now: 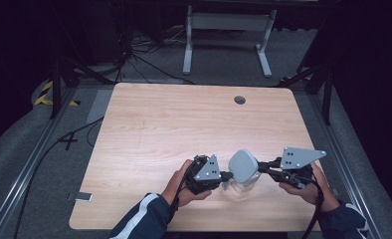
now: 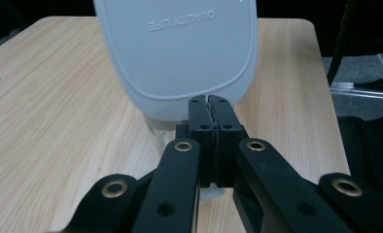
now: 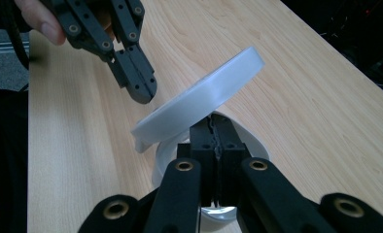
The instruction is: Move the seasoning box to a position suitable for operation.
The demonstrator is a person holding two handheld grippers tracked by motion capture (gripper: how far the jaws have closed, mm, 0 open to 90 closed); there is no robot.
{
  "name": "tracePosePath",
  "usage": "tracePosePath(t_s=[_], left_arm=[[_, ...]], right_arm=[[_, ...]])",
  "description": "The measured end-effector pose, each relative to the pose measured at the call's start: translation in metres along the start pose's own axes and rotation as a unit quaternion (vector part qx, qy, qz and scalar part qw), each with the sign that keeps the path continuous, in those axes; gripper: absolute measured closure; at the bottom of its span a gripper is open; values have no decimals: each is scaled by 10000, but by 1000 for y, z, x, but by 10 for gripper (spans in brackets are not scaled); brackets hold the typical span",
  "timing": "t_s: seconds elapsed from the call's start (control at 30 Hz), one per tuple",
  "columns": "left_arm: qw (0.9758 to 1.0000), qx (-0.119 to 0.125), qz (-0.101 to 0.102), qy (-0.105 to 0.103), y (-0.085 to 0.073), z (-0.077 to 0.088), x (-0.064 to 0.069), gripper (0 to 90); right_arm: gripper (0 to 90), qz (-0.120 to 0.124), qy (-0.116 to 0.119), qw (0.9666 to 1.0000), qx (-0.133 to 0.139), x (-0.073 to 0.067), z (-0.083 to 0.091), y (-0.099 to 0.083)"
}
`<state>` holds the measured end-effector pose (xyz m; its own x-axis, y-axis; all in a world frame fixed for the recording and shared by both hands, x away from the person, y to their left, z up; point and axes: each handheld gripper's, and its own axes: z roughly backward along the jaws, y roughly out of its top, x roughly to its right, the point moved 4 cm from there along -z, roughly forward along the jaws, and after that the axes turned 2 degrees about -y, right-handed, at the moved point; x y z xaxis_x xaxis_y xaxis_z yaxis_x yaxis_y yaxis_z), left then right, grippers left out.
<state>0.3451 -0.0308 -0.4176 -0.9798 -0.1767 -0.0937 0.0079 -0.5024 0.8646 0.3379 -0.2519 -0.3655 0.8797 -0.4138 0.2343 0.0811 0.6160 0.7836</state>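
Observation:
A clear plastic container [image 1: 241,188] stands on the wooden table [image 1: 184,124] near its front edge. Its grey-white lid [image 1: 243,165] is tilted up off the rim, with its top facing my left gripper. In the left gripper view the lid [image 2: 180,53] shows upside-down lettering. My right gripper [image 1: 260,168] is shut on the lid's right edge, and its own view shows the gripper [image 3: 214,120] meeting the underside of the lid [image 3: 204,94] above the container rim [image 3: 166,154]. My left gripper [image 1: 227,175] is shut, its tips [image 2: 210,101] against the lid's lower edge; any grip is unclear.
A round grey grommet [image 1: 240,100] sits in the table near its far edge. Beyond the table are a white desk frame [image 1: 229,30] and floor cables [image 1: 134,55]. A small flat object [image 1: 83,196] lies on the floor at the front left.

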Motion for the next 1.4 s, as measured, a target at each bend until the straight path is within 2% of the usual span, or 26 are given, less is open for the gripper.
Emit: tracePosePath(t_s=[0.07,0.13,0.17,0.27,0.47,0.5,0.57,0.6,0.67,0.8,0.9,0.97,1.13,1.23,1.3,1.33,1.4], left_arm=[[10000,-14,14,49,-1,3,-1,895],[9998,-135,68,162,-10,17,-5,892],[9998,-135,68,162,-10,17,-5,891],[9987,-321,164,360,-27,32,-10,886],[9945,-568,496,731,-64,64,-21,874],[9938,-615,498,777,-68,68,-22,873],[9918,-708,521,925,-79,78,-25,870],[9902,-738,644,999,-86,84,-27,867],[9886,-732,751,1077,-94,91,-30,864],[9844,-871,835,1278,-108,102,-32,841],[9828,-903,843,1375,-112,108,-32,789],[9805,-943,879,1481,-116,112,-34,738],[9737,-1148,1191,1565,-137,120,-40,610],[9684,-1245,1346,1691,-151,126,-44,536],[9669,-1266,1416,1704,-158,129,-46,503],[9653,-1265,1492,1728,-162,131,-47,490],[9645,-1248,1592,1696,-168,133,-48,451]], right_arm=[[894,24,13,10000,14,-2,-2,2],[894,42,58,10000,35,-5,-3,5],[894,42,58,10000,35,-5,-3,5],[895,120,79,9999,56,-10,-7,9],[895,218,117,9996,97,-16,-11,13],[895,234,135,9996,99,-17,-11,14],[895,264,150,9995,75,-19,-13,15],[895,297,138,9994,79,-19,-14,15],[895,289,167,9994,57,-20,-15,15],[893,306,131,9994,46,-20,-16,15],[883,285,74,9995,62,-18,-17,14],[867,284,7,9996,33,-16,-17,13],[814,178,-139,9997,51,-11,-15,12],[794,171,-225,9996,34,-8,-15,11],[787,151,-285,9995,13,-6,-14,10],[786,155,-301,9994,15,-5,-13,10],[767,153,-377,9992,-6,-2,-12,8]])
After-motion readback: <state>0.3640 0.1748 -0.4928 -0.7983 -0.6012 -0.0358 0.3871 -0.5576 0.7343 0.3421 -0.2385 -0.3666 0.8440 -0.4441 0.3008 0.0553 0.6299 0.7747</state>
